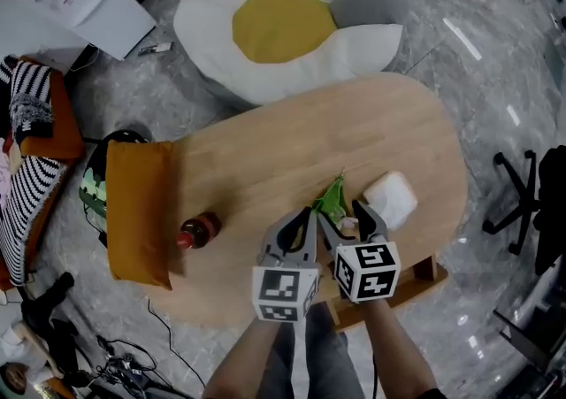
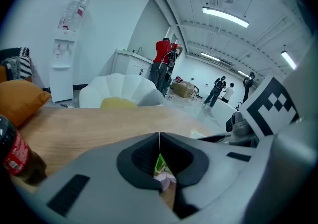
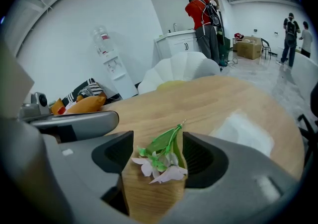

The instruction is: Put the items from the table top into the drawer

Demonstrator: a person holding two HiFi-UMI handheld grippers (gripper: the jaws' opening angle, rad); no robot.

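Right gripper (image 1: 347, 220) wide open astride the flower (image 1: 332, 198) at centre, no pinch yet. Left gripper (image 1: 308, 214) closed, empty. Bottle (image 1: 196, 232) left, white pack (image 1: 390, 196) right: all on my bench (image 1: 265, 141), nothing stowed.

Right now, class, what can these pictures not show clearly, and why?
Dark bottle with red label: left gripper view, cut off by the left edge.
Green-leaved pink flower sprig: same view, mostly hidden behind the shut left tongs.
White soft packet: right gripper view, blurred; kind unclear.
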